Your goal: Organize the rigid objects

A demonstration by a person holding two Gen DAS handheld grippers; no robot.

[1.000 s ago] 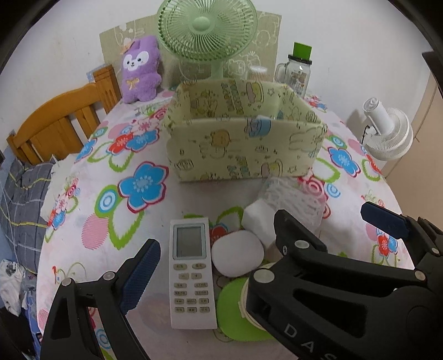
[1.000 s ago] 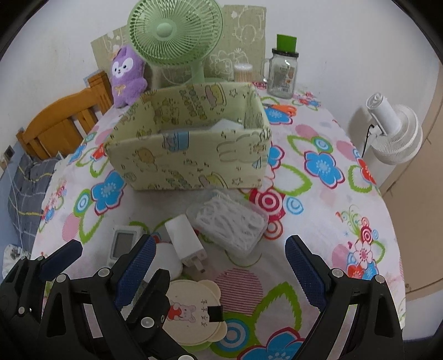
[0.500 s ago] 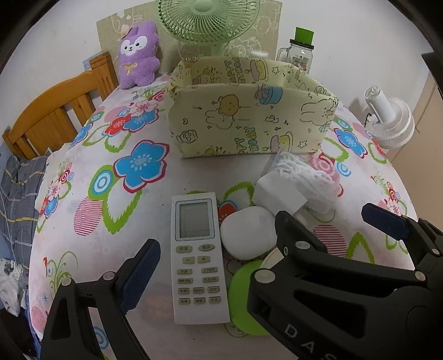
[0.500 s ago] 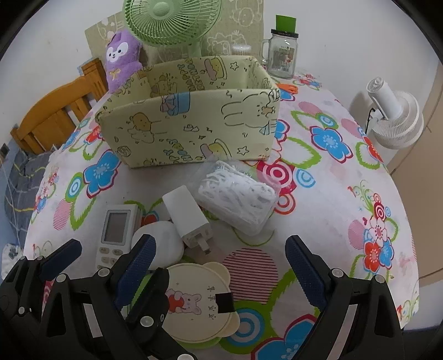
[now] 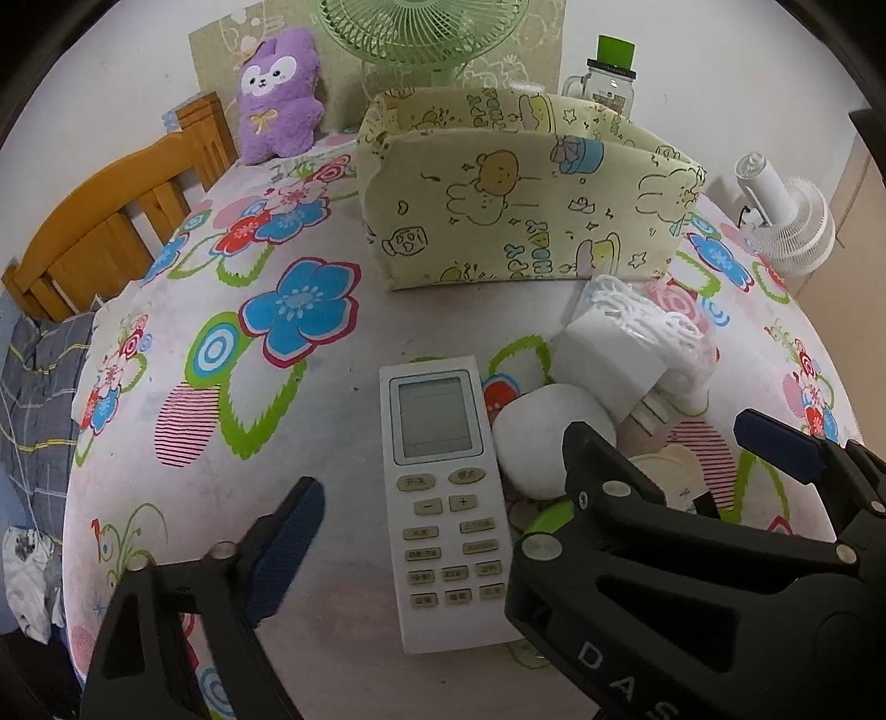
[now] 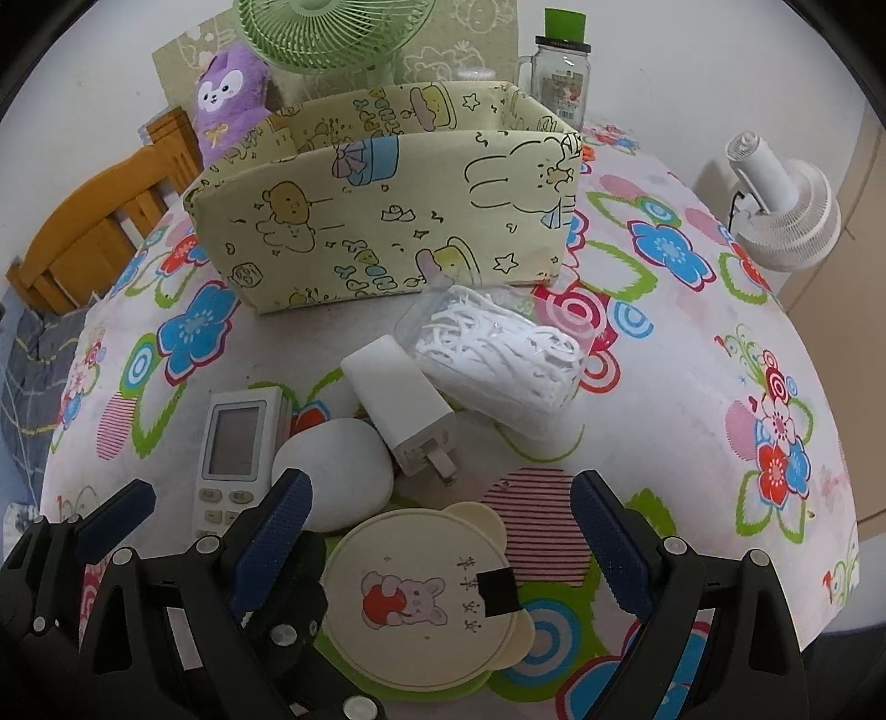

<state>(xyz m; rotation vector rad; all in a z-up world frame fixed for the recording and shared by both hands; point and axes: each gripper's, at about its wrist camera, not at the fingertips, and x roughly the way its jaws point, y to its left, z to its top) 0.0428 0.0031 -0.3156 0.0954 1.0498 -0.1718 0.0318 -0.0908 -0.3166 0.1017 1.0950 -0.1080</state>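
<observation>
A white remote control lies on the flowered table, between the open jaws of my left gripper; it also shows in the right wrist view. Beside it lie a white oval case, a white charger plug, a clear box of white floss picks and a round bear-shaped mirror. My right gripper is open and empty, its jaws either side of the mirror. A yellow cartoon-print fabric box stands behind the items.
A green fan, a purple plush toy and a glass jar with a green lid stand behind the box. A wooden chair is at the left, a white fan off the table's right edge.
Both grippers have lowered and moved forward toward the items. The remote now lies between the left jaws, and the mirror between the right jaws. Both stay open.
</observation>
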